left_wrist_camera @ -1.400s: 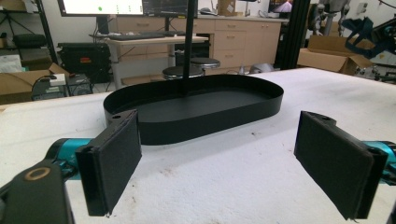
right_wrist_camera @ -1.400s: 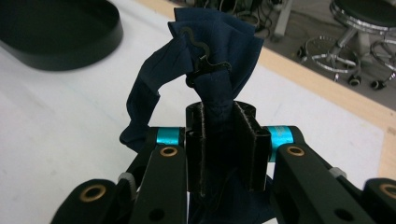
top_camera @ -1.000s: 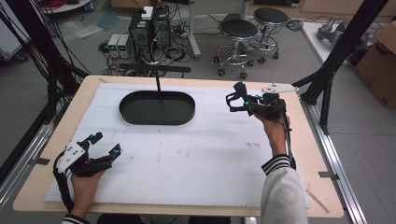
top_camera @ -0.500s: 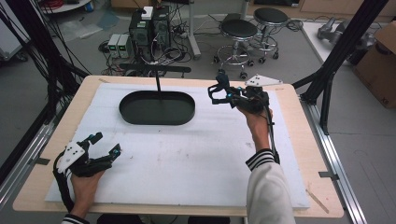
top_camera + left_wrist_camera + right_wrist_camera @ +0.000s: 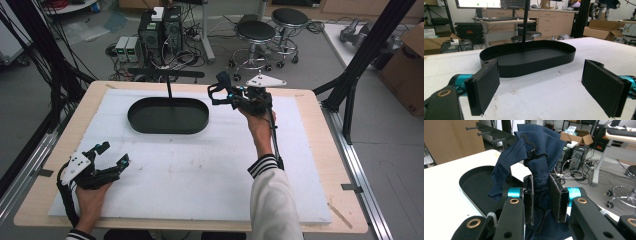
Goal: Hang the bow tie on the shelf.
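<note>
White worktop (image 5: 190, 185) carries a black oval tray (image 5: 168, 115). My right claw (image 5: 546, 197) clamps navy cloth (image 5: 536, 150), probably on a hanger; I lower squarely. Left claw (image 5: 549, 87) rests apart.

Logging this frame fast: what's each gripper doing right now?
Left gripper: open, holding nothing, resting low over the white table cover.
Right gripper: shut on dark blue cloth, near the black tray.
</note>
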Tool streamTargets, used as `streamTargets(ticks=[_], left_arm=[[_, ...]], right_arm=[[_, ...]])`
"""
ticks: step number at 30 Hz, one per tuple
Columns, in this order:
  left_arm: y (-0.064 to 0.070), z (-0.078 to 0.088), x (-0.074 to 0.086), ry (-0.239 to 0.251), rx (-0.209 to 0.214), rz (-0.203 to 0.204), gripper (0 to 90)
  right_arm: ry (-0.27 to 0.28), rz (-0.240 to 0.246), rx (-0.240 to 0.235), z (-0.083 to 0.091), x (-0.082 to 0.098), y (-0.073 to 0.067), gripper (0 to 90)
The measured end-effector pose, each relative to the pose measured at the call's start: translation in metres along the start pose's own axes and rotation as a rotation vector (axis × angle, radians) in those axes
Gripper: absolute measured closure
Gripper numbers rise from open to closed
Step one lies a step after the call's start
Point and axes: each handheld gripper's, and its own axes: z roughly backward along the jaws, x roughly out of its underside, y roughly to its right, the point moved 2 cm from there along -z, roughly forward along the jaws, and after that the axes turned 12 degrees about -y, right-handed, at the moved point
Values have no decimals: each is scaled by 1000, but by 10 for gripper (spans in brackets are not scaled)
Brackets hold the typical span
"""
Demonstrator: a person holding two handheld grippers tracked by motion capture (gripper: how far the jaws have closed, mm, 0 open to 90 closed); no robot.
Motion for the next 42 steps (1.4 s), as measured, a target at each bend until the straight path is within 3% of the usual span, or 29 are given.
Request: streamTargets(ticks=[11, 22, 42], left_arm=[[0, 0, 0, 0, 0, 2, 152], [-1, 0, 0, 0, 0, 5, 152], [-1, 0, 0, 1, 0, 9, 152]], right_arm=[[16, 14, -22, -26, -21, -21, 749], [2, 49, 15, -57, -44, -38, 749], [-9, 1, 168, -80, -37, -28, 749]])
